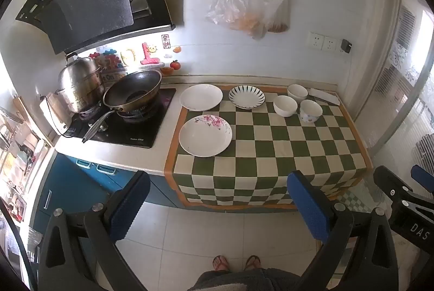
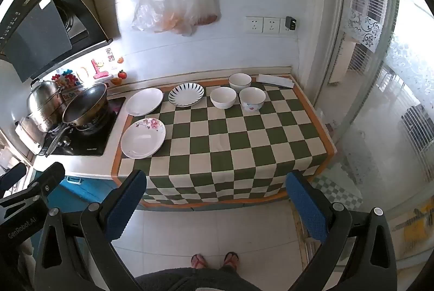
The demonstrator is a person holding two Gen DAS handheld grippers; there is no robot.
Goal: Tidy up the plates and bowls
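Both sets of fingers spread wide and empty, held back from the bench over the floor tiles.

Ahead of the left gripper (image 1: 217, 205), between its blue fingers (image 1: 130, 205), lies the checkered cloth (image 1: 271, 152) on the bench (image 1: 152, 150), with nothing grasped. Beyond the left fingers sit the floral plate (image 1: 205, 135), then the plain white plate (image 1: 201, 97) and the striped plate (image 1: 246, 97) further off. Past the right-hand finger stand three bowls close together: two white bowls (image 1: 284, 106) (image 1: 297, 92) and a patterned bowl (image 1: 310, 111). Right gripper (image 2: 215, 204) likewise released, fingers (image 2: 306, 205) apart, same plates ahead and to the left of them, bowls straight ahead at the far edge. Well left of everything, a wok (image 1: 133, 94) and steel steamer pot (image 1: 80, 85) on the stove. Sandalled feet (image 1: 236, 262) below the fingers.
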